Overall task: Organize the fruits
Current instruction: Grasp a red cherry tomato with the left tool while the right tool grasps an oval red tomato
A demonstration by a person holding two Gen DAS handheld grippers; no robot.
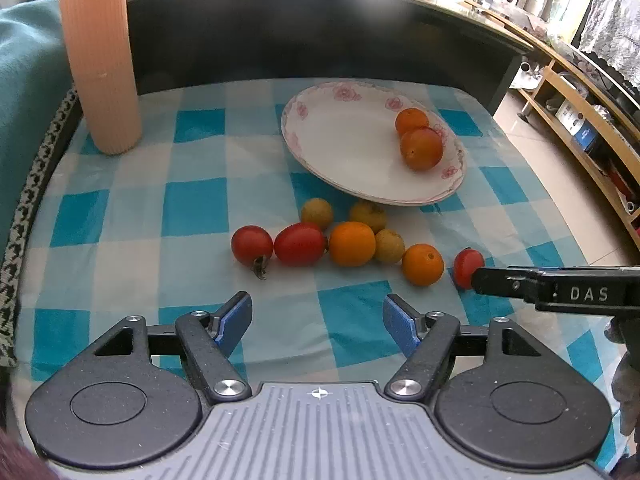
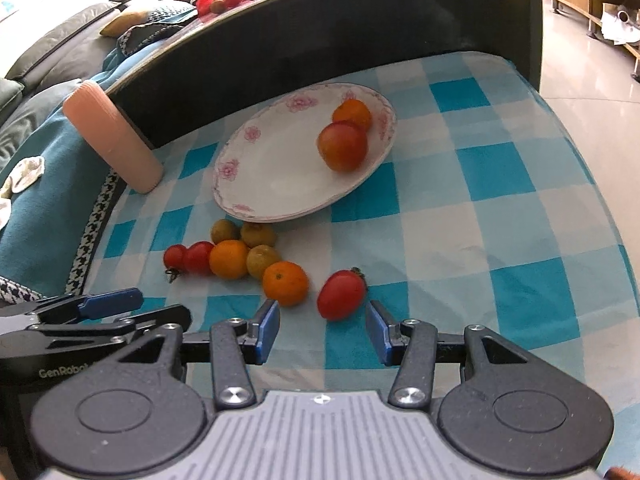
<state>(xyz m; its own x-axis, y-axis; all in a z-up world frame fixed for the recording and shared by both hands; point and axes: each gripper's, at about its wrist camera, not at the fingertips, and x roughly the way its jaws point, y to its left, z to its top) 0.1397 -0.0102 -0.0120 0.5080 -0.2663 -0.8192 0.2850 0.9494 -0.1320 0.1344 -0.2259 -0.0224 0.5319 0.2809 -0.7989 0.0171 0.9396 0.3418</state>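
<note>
A white plate with pink flowers [image 1: 352,148] [image 2: 280,168] holds two orange fruits [image 1: 422,149] [image 2: 343,146]. In front of it, on the checked cloth, lies a cluster of red tomatoes [image 1: 300,244], oranges [image 1: 352,244] and small yellow fruits [image 1: 317,213]. My left gripper [image 1: 317,316] hangs open short of this cluster, nothing between its blue pads. My right gripper [image 2: 323,316] is open, with a lone red tomato [image 2: 342,294] [image 1: 468,268] just beyond its fingertips and untouched. An orange [image 2: 285,283] lies to that tomato's left.
A tall peach ribbed vase [image 1: 100,60] [image 2: 116,140] stands at the back left of the cloth. A dark raised board [image 1: 320,32] walls the far edge. The right gripper's finger [image 1: 500,282] reaches in beside the tomato. Tiled floor and shelving lie to the right.
</note>
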